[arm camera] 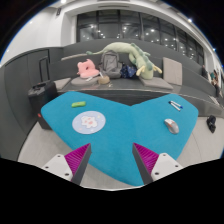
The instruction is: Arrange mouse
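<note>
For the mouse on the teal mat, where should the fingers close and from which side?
Probably across the mouse's two long sides near its middle, coming from above. It lies flat and low on the teal mat, beyond the open fingers and to their right, with clear mat around it. Its exact heading is too small to tell.

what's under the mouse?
The mouse sits on the teal mat, off to the right beyond the open hand-held gripper. Whatever surface lies beneath the mat there is covered.
</note>
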`<state>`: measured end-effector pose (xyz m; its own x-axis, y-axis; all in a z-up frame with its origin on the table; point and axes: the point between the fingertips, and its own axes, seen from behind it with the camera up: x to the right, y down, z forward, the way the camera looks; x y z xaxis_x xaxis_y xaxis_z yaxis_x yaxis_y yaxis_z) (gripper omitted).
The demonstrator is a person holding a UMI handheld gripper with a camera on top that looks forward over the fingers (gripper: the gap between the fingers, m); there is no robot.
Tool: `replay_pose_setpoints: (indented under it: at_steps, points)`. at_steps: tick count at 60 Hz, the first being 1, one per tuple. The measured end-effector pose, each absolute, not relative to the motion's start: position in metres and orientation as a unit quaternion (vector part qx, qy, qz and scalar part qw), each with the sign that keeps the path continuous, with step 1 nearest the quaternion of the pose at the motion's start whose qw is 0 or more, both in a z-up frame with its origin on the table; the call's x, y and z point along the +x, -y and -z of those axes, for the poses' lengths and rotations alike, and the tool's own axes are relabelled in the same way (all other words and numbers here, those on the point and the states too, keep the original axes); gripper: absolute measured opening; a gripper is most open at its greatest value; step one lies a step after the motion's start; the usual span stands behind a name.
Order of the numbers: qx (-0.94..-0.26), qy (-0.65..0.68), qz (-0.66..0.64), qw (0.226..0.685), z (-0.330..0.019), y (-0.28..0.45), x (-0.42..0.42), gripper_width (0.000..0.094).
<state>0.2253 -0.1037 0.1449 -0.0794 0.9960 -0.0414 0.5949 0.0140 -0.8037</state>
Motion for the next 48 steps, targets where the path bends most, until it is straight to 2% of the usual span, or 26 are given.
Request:
replay_pose_setpoints:
  at_steps: [13,27,38,48]
  points:
    - [-0.645,0.610,-0.322,0.327,-0.123,-0.012,0.212,0.0848]
    - [-0.651,0.603,-0.299,0.352,-0.105,-0.137,0.206,0.0847]
    - [-0.644,0.611,-0.295,0.353,-0.079,-0.204,0.193,0.0849]
    - [-0.630,0.624,-0.305,0.348,-0.058,-0.236,0.166,0.0847]
